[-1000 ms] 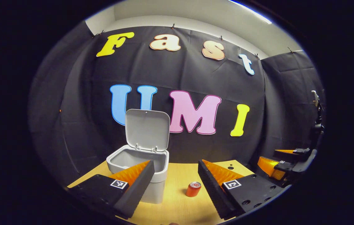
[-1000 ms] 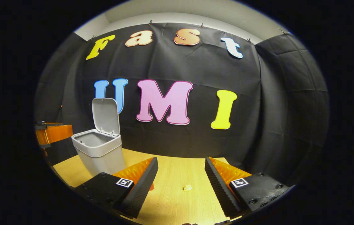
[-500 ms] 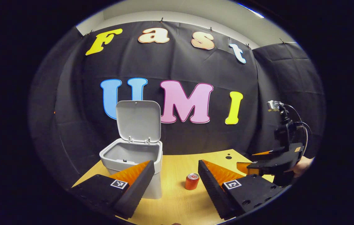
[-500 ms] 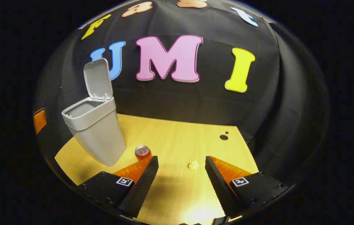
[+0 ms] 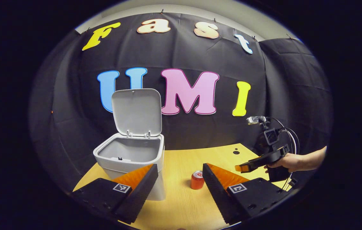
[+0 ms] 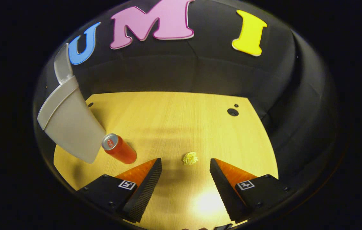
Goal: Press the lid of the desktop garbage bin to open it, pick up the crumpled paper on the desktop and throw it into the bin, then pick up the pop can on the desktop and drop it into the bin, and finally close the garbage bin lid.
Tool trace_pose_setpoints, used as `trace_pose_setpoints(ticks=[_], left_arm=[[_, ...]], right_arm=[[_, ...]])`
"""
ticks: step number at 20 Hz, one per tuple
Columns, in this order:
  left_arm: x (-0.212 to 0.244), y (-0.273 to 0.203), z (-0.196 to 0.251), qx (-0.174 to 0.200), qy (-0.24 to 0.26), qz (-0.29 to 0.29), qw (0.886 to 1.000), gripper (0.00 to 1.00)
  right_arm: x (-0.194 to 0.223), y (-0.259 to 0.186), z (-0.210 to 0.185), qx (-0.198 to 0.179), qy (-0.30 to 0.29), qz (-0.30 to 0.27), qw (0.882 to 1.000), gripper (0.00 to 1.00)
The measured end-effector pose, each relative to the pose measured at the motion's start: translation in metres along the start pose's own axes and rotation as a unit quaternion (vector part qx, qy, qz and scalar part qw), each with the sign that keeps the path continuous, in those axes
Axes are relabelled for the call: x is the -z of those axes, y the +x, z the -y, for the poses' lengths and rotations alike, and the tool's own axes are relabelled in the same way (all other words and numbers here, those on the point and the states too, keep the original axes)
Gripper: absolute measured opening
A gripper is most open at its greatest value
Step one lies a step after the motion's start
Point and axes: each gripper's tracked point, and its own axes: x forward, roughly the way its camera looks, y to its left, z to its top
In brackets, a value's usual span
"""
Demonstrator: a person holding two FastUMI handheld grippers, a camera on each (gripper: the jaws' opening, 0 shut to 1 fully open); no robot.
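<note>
Jaws of the right gripper (image 6: 185,166) are spread wide, tilted down at the desk (image 6: 174,118), with the paper (image 6: 190,158) lying just ahead of the gap between them. Half a second ago that paper sat farther off and the view was more level. Left of it the can (image 6: 119,149) stands upright, long axis vertical, top up, close beside the bin (image 6: 69,124). The left gripper (image 5: 180,174) also has its jaws spread, holding nothing; the can (image 5: 197,180) shows between them. The bin's lid (image 5: 136,110) stands raised, as before. A hand (image 5: 283,161) holds the right gripper (image 5: 248,166), now lower.
</note>
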Motion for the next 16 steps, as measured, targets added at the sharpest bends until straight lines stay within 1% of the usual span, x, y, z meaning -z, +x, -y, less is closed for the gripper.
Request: trace_pose_setpoints(ticks=[2,4,7,11,13,15,16], left_arm=[[0.007,0.007,0.0,-0.002,-0.005,-0.008,1.0,0.95],[0.013,0.015,-0.001,-0.005,-0.001,-0.018,1.0,0.95],[0.024,0.021,-0.002,-0.007,0.008,-0.034,0.999,0.95],[0.027,0.031,-0.003,-0.006,-0.002,-0.042,0.999,0.95],[0.027,0.035,-0.005,-0.008,-0.002,-0.043,0.999,0.95],[0.026,0.04,-0.007,-0.01,0.002,-0.044,0.999,0.95],[0.025,0.042,-0.007,-0.01,0.004,-0.043,0.999,0.95]], right_arm=[[0.013,0.026,0.005,0.005,0.011,-0.035,0.999,0.98],[0.02,0.051,0.008,0.013,0.02,-0.058,0.998,0.98],[0.025,0.08,0.013,0.025,0.016,-0.072,0.997,0.98],[0.039,0.104,0.016,0.029,0.022,-0.103,0.994,0.98],[0.041,0.11,0.015,0.028,0.024,-0.108,0.993,0.98],[0.041,0.115,0.016,0.032,0.014,-0.106,0.994,0.95],[0.044,0.116,0.015,0.031,0.013,-0.11,0.993,0.9]])
